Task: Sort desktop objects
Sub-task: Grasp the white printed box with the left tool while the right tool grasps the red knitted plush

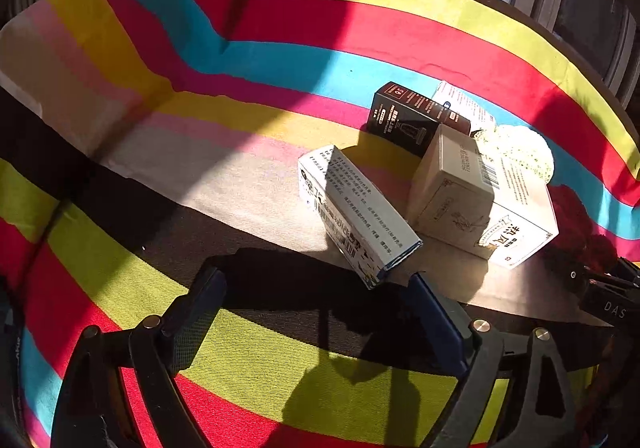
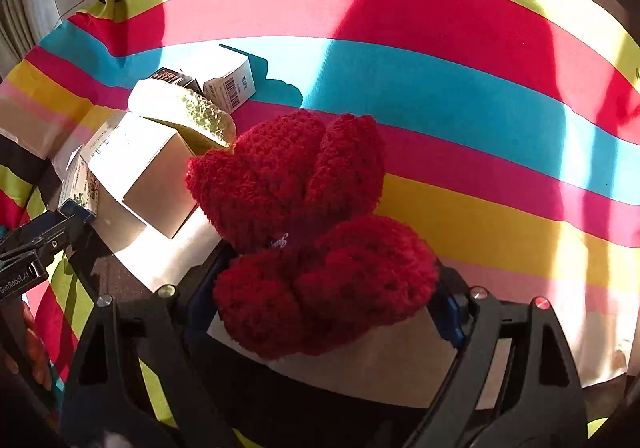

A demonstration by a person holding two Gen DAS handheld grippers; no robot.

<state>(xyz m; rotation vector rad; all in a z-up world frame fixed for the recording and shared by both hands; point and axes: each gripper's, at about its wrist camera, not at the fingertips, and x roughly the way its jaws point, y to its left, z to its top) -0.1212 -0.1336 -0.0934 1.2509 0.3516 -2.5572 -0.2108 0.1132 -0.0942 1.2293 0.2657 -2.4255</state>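
Between the right hand-held gripper's point(image 2: 320, 288) fingers sits pinched red socks point(image 2: 304, 224); left hand-held gripper point(image 1: 320, 312) spread.

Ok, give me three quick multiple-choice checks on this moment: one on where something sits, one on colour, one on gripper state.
1. Where does the small beige box sit?
A. on the large white box
B. alone on the blue stripe
C. between the left fingers

2. What colour is the fuzzy bundle at the right gripper?
A. green
B. red
C. blue

3. How is the left gripper?
A. shut on a box
B. open, holding nothing
C. out of view

Key: 1 A, it rests atop the large white box. 2 B, the yarn is deep red. 3 B, its fingers stand wide apart with only cloth between.
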